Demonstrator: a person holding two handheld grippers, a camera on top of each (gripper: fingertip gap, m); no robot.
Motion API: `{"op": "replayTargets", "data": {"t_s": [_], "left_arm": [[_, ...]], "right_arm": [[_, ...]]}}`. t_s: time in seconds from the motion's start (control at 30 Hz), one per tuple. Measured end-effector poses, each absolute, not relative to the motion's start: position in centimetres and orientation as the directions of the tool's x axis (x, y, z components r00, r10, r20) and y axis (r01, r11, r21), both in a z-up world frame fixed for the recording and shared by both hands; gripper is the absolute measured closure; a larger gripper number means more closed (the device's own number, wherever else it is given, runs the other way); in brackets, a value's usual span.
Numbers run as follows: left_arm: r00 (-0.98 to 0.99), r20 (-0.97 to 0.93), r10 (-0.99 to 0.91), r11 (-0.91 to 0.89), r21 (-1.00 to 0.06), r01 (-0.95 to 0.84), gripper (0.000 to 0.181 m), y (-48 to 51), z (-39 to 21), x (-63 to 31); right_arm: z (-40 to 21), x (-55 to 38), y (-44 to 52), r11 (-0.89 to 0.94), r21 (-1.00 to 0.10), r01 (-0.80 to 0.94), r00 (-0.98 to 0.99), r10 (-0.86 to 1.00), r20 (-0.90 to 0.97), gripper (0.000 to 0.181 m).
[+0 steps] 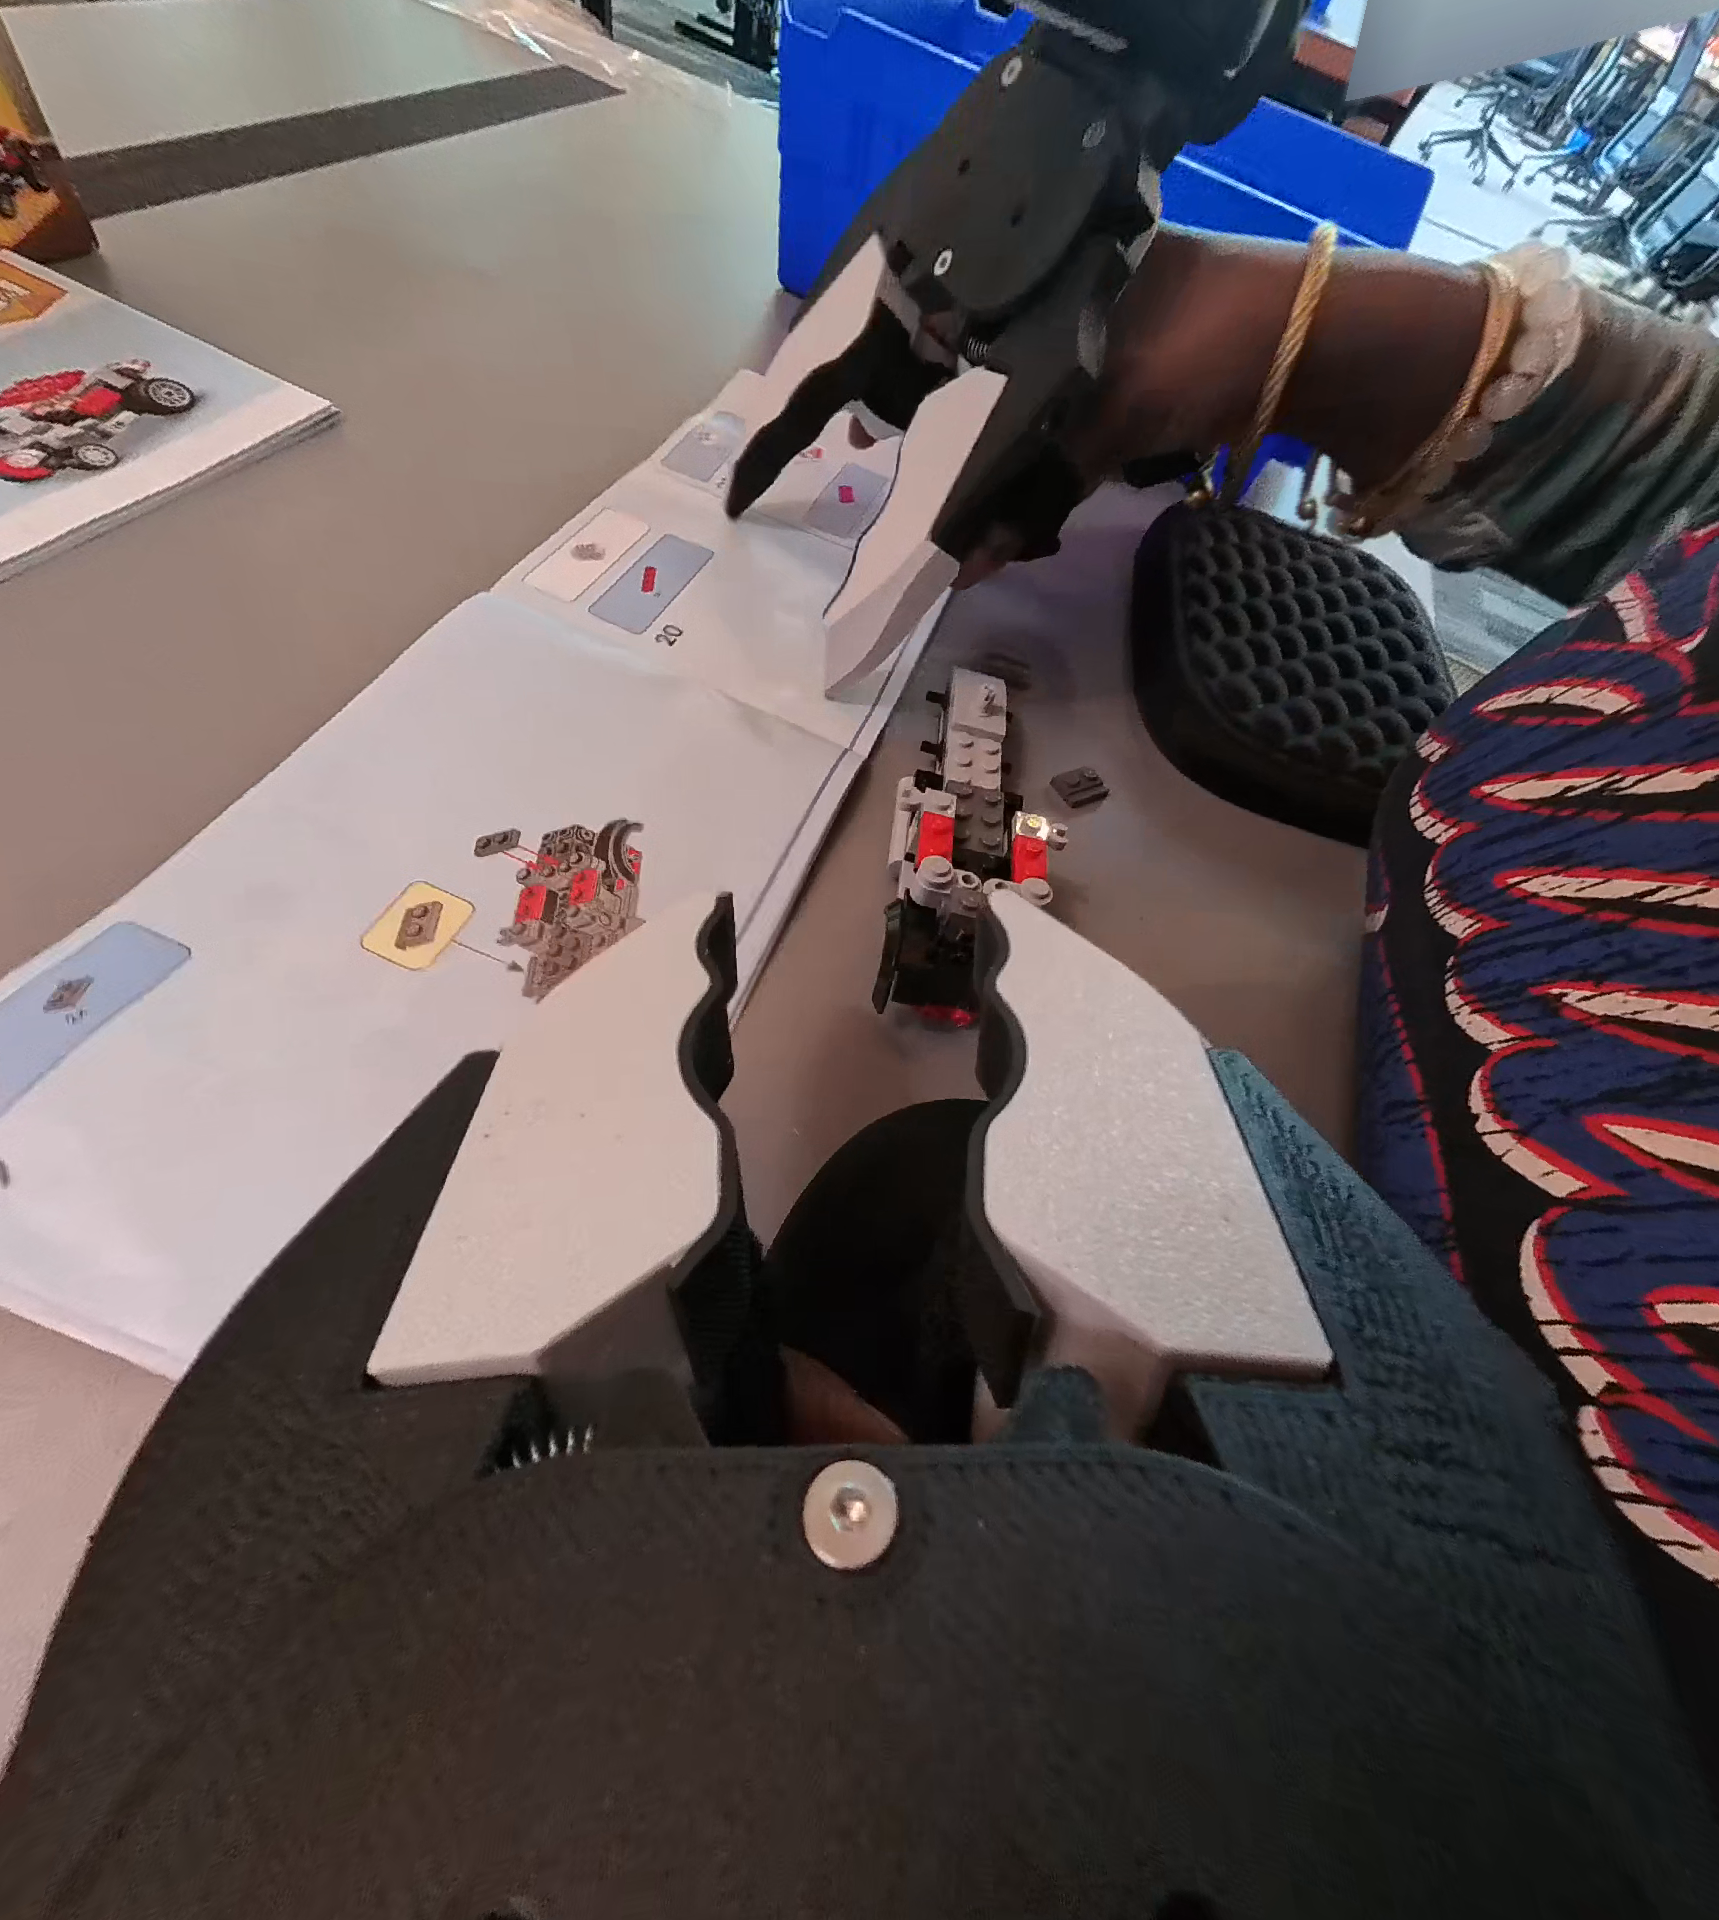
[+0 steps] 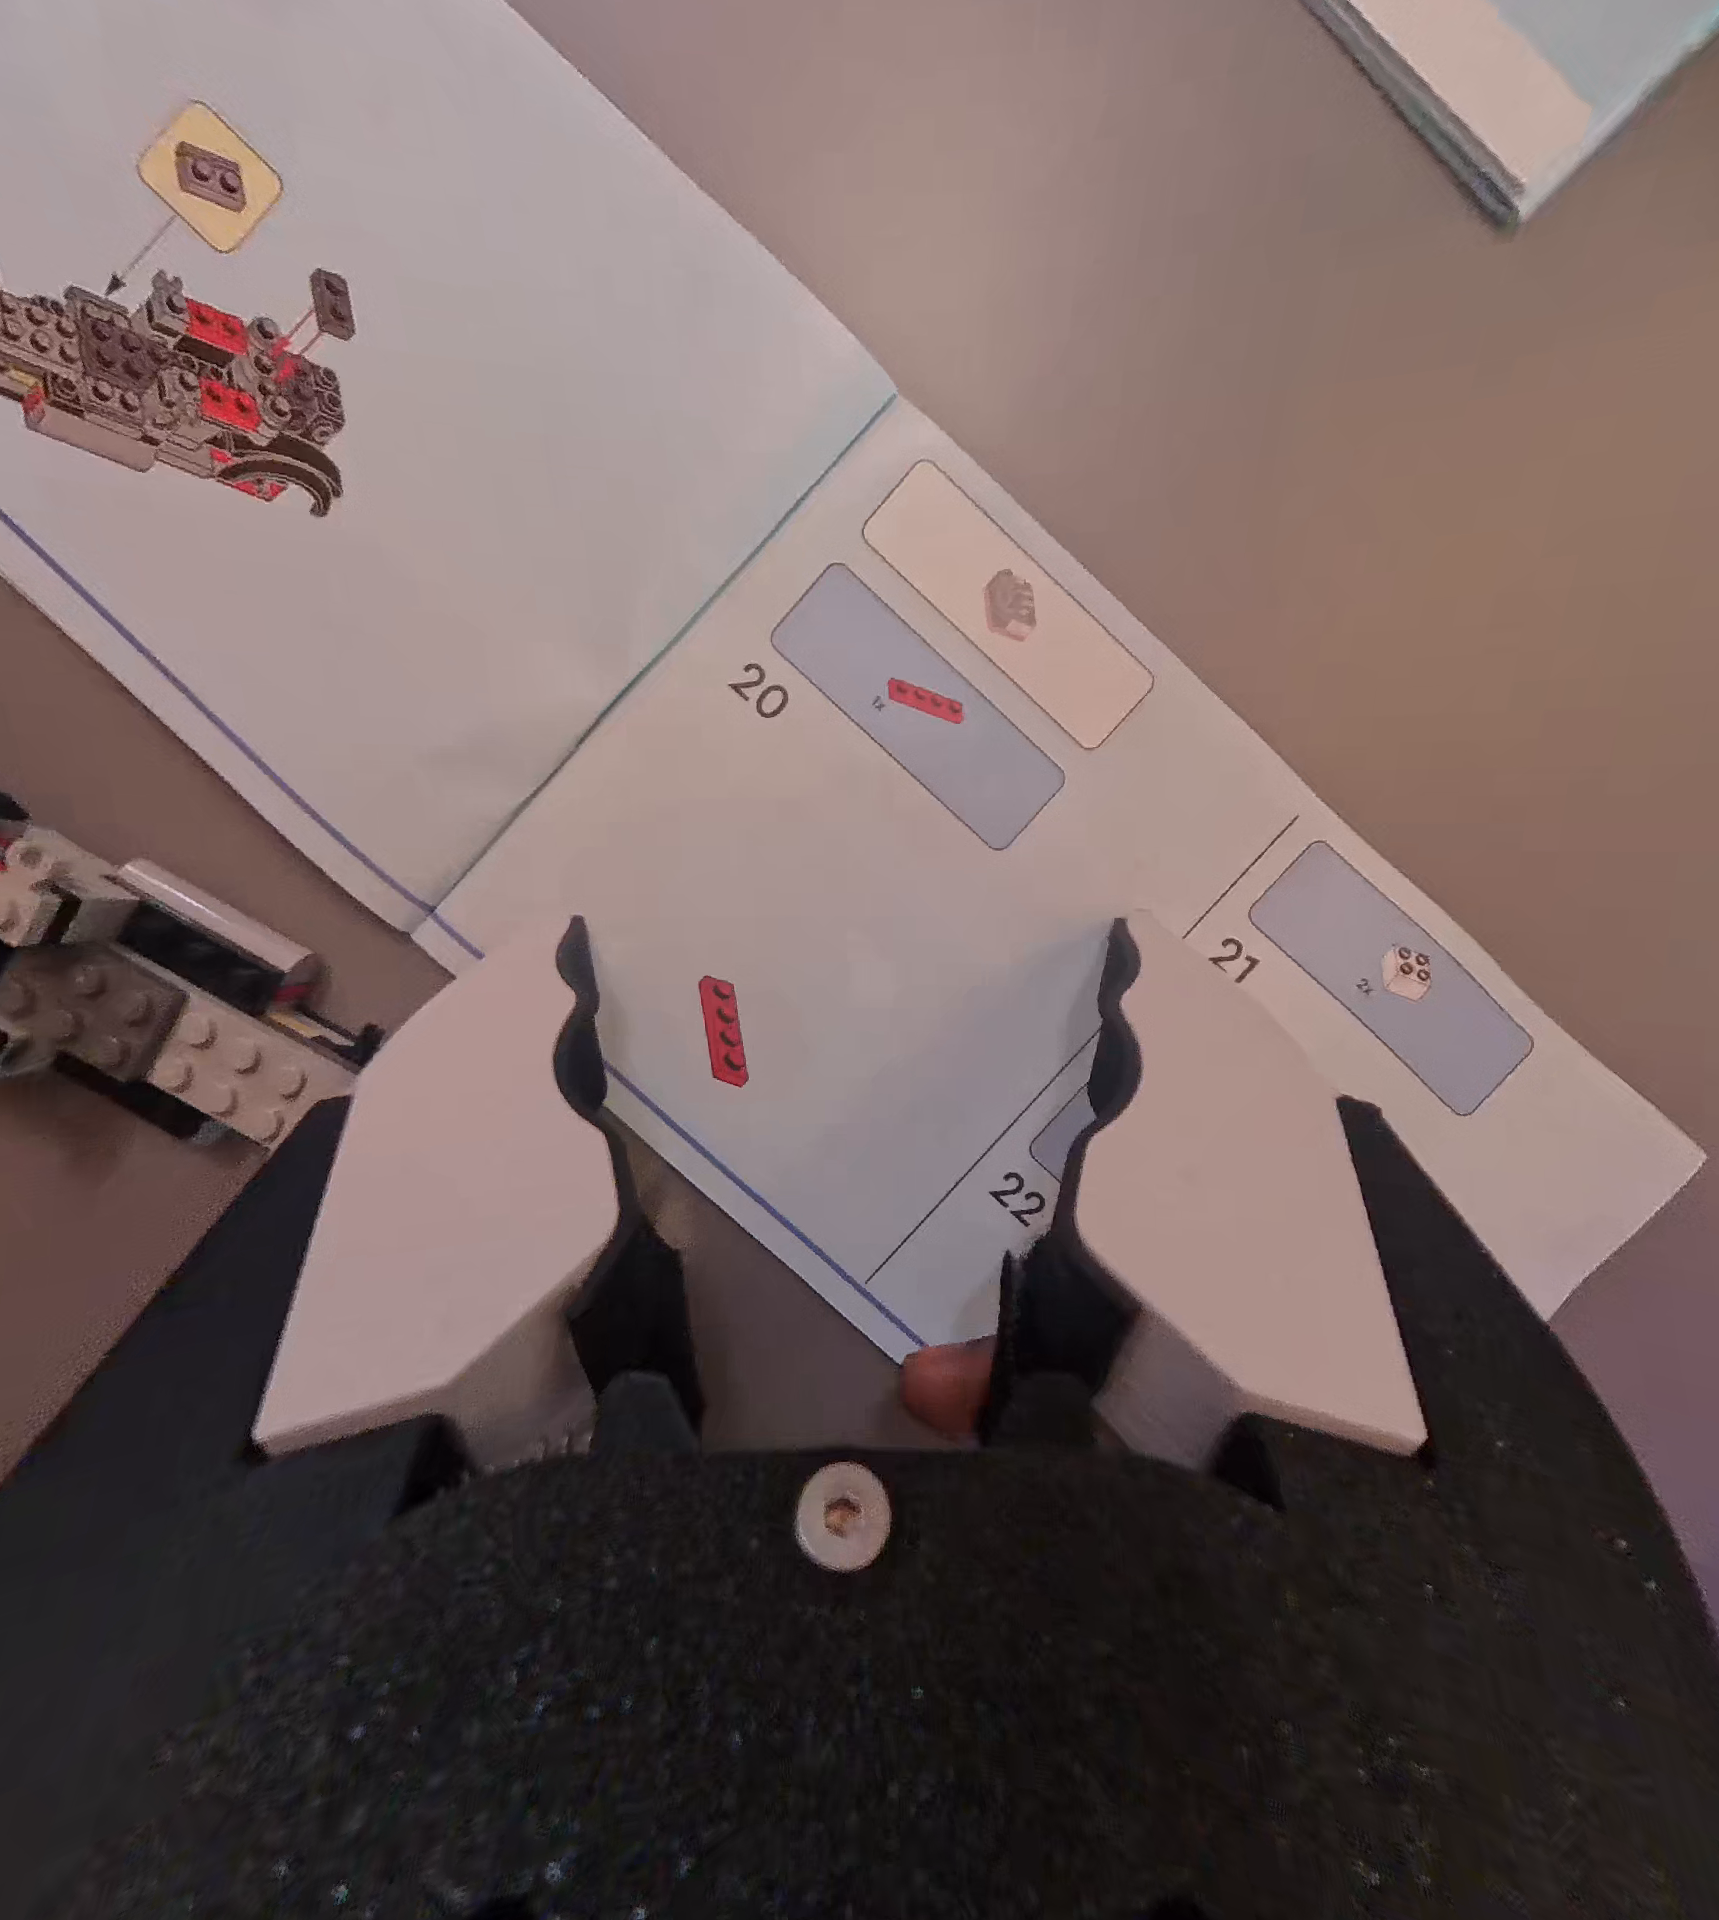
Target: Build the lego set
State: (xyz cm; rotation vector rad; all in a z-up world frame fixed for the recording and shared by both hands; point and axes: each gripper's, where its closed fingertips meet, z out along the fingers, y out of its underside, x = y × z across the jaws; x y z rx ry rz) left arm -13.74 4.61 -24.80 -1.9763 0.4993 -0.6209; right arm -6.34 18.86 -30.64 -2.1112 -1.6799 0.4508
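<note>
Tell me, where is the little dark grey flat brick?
In the left wrist view, the small dark grey flat brick lies loose on the grey table, just right of the half-built red, grey and black model.

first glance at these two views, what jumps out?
The half-built red, grey and black lego vehicle lies on the grey table, just beyond the open left claw. Beside it spreads the open instruction booklet, with the open right claw poised over its page. A small dark grey plate sits loose near the model.
</note>
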Motion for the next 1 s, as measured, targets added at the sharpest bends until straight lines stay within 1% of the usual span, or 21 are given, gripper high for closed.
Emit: {"op": "replayTargets", "data": {"t_s": [0.1,0.23,0.67,1.0], "left_arm": [[0.785,0.221,-0.578,-0.445,-0.892,-0.077,0.138,4.6,-24.7,-13.8],[0.786,0.216,-0.579,-0.449,-0.889,-0.087,0.138,4.6,-24.8,-13.7],[0.776,0.233,-0.587,-0.452,-0.889,-0.075,0.138,4.5,-24.8,-13.7],[0.773,0.213,-0.597,-0.464,-0.878,-0.116,0.138,4.4,-25.3,-13.4]], "right_arm": [[-30.6,-6.8,19.0,-0.123,-0.511,0.851,0.144,0.99,0.003,0.088],[-30.6,-7.4,19.4,-0.091,-0.523,0.847,0.109,0.994,0.003,0.088],[-30.6,-7.6,19.4,-0.093,-0.536,0.839,0.11,0.994,0.0,0.088],[-30.6,-7.6,19.4,-0.098,-0.543,0.834,0.116,0.993,0.0,0.088]]}}
